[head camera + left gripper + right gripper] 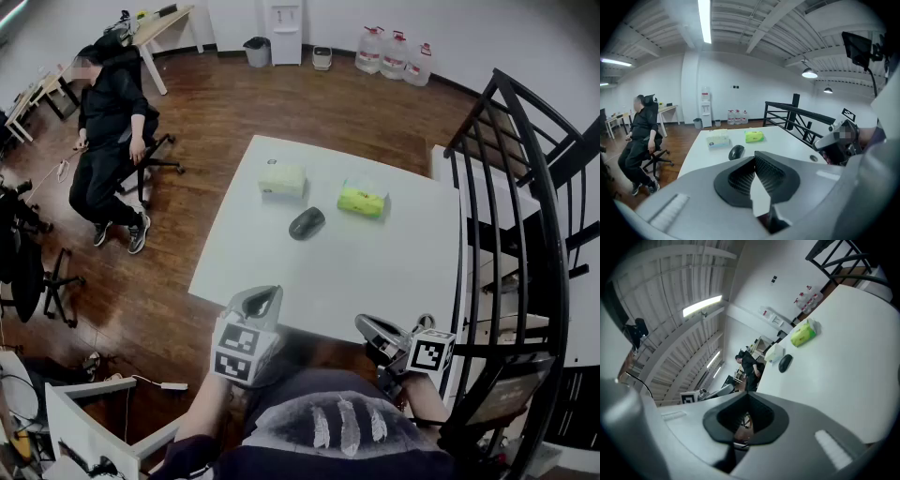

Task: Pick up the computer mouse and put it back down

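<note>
The computer mouse [307, 223] is located on the white tabletop [375, 272], resting flat near the middle of the surface. It is placed just in front of two tissue packs: a pale pack [283, 179] toward the left and a bright green pack [363, 199] toward the right. No contact between the mouse and either pack is seen. The left hand-held gripper [255, 302] is held at the near edge of the tabletop, well apart from the mouse; in the left gripper view its jaws are seen clenched together with nothing between them, and the mouse [736, 152] is visible beyond them. The right hand-held gripper [370, 328] is held just short of the near edge, to the right of the left one; in the right gripper view its jaws are likewise seen closed and empty, with the mouse [785, 363] far ahead on the tabletop. A seated person [111, 112] is seen on a chair on the wooden floor at the left, water bottles [394, 52] are lined against the far wall, and a black railing [525, 187] is positioned at the right.
</note>
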A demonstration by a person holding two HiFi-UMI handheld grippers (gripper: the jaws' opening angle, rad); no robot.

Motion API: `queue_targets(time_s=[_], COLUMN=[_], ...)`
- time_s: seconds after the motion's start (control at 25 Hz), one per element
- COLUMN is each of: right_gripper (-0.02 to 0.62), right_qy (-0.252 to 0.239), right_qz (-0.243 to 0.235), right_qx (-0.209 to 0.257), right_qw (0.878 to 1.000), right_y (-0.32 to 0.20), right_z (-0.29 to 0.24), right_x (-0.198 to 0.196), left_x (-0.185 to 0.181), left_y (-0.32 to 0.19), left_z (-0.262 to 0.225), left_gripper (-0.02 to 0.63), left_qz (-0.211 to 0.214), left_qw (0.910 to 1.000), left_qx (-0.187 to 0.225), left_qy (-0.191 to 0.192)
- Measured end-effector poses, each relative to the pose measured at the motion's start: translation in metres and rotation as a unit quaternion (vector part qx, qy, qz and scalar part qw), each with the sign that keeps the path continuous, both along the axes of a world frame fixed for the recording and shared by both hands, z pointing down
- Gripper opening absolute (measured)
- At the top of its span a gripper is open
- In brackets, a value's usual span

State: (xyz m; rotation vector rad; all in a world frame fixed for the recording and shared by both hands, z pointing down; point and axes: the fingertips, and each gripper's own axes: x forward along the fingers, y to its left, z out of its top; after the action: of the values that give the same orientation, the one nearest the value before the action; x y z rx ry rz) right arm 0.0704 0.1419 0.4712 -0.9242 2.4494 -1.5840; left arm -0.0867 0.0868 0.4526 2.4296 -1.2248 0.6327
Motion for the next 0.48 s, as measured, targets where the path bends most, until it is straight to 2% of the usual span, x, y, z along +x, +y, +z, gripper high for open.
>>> queue_targets(time_s=[0.28,0.36,0.48], right_gripper=[0.003,0.003,0.003], right_qy=[0.007,0.007,0.011], right_qz=[0.016,0.018,0.022], right_qx=[0.006,0.005,0.002], right_qw=[1.0,1.0,1.0], right_y=[-0.059,-0.071,-0.083], right_z=[0.003,0.002,0.001], right_x=[-0.03,-0.032,-0.028], left_x=[-0.019,-0.016,-0.011], left_y=[-0.079,-0.098,-0.115], left_z=[0.009,0.015,0.027], left_gripper=[0.019,0.115,0.167], left_qz=[0.039,0.059,0.075], left_qw=[0.9987,0.9975,0.9958], left_qx=[0.016,0.01,-0.004], left_qy=[-0.03,-0.039,-0.053])
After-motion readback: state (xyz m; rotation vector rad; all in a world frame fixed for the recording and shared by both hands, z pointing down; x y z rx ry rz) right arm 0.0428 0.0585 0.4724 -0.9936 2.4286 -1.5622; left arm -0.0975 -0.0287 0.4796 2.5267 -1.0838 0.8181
